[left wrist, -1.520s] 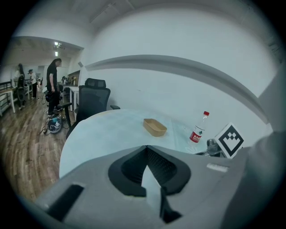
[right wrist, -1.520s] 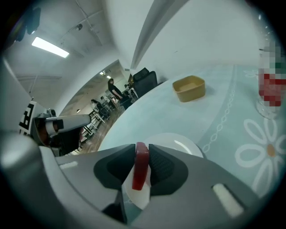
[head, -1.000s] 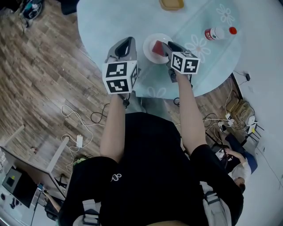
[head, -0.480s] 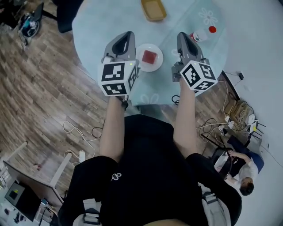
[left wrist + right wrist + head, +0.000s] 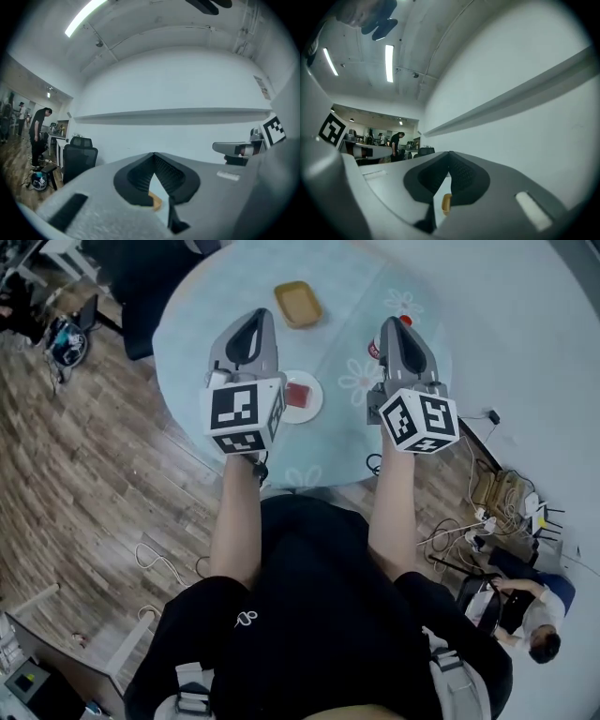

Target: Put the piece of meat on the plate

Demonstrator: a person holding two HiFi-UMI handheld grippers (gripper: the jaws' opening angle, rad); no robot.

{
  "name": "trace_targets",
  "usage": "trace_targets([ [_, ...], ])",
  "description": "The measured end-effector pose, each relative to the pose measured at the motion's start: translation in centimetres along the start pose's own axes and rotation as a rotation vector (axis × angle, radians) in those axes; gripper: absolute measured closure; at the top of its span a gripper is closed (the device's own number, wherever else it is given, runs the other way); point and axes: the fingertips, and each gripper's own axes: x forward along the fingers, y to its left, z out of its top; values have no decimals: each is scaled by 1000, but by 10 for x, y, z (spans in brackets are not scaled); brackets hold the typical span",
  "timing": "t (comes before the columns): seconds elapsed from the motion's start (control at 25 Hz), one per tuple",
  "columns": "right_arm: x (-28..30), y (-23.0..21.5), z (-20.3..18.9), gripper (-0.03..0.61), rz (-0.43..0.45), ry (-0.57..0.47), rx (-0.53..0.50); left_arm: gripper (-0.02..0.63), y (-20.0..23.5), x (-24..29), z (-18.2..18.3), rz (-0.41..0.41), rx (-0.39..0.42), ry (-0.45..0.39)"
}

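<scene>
A red piece of meat [image 5: 296, 393] lies on the small white plate [image 5: 313, 401] on the round table [image 5: 187, 324], in the head view. Both grippers hang high above the table, one on each side of the plate, touching nothing. My left gripper [image 5: 258, 320] points level with its jaw tips together and nothing between them [image 5: 153, 157]. My right gripper [image 5: 391, 326] is also shut and empty [image 5: 449, 154]. Both gripper views look out at a white wall, not at the plate.
A yellow tray [image 5: 298, 303] sits beyond the plate. A red-capped bottle [image 5: 374, 351] is mostly hidden behind the right gripper. A black office chair [image 5: 77, 157] stands past the table, cables [image 5: 169, 563] lie on the wooden floor, and a person [image 5: 525, 610] sits at lower right.
My right gripper has left the plate, where it was at the meat, and the meat now lies there alone. Both grippers have risen well above the table and levelled out.
</scene>
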Motion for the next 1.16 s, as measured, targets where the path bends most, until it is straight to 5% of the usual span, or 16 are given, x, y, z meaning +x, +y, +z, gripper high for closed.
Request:
trace_targets([
  [1.16, 24, -8, 12, 568, 93, 46, -59, 620, -13, 29, 12, 6, 22, -6],
])
